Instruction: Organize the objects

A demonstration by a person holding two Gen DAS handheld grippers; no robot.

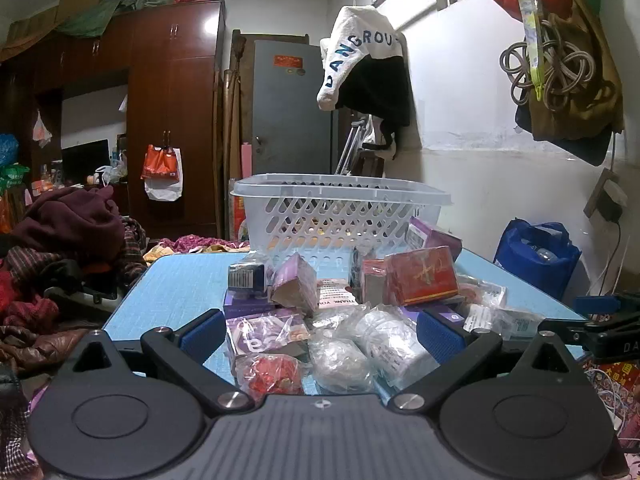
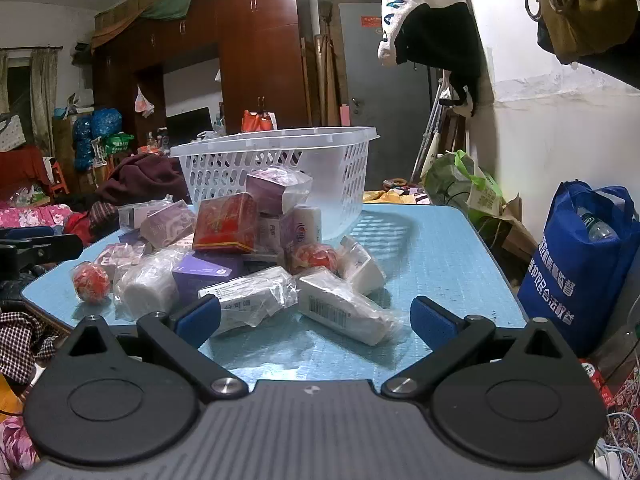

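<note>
Blue-padded left tongs (image 1: 320, 330) and right tongs (image 2: 316, 320) gape empty.

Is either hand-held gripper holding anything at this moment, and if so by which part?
Nothing is held. The left hand-held gripper and right hand-held gripper both stand wide open before the pile of wrapped packets, pads touching nothing.

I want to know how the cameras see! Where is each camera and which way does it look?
Left wrist view: sits on the left gripper, looking forward over the pile at the white basket; its open blue fingers show.
Right wrist view: sits on the right gripper, looking from the pile's right side; its open fingers show, nothing between them.
Both share the basket, the red box and the blue table.
</note>
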